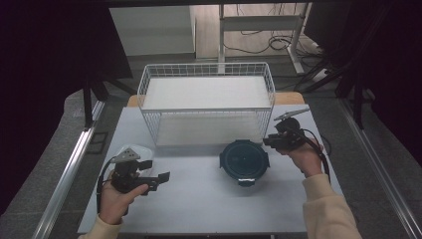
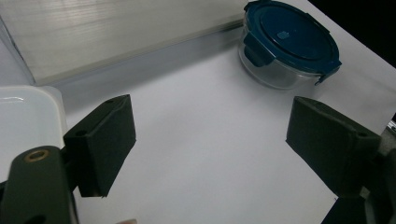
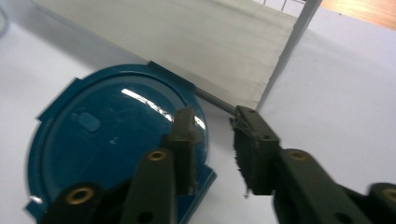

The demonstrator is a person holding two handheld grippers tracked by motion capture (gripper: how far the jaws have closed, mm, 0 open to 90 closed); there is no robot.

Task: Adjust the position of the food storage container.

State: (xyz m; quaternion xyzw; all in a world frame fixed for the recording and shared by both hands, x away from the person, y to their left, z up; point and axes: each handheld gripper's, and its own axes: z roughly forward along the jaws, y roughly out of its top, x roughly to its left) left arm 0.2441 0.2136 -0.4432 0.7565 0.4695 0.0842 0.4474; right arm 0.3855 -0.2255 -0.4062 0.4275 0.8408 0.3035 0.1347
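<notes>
Jaws on right gripper [image 3: 212, 149] narrowed, gripping nothing, lower centre over blue-lidded container [image 3: 116, 140]; left gripper [image 2: 210, 140] spread. Risk: pads miss latch, container skids.

High view looks down; both gripper views closely share the blue-lidded container [image 1: 244, 160].

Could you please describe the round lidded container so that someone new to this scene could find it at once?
Start at the white wire basket at the back of the table. In front of its right half stands the round container, beside the right gripper. It is clear glass with a dark blue clip-on lid, unlike the white container at the left.
</notes>
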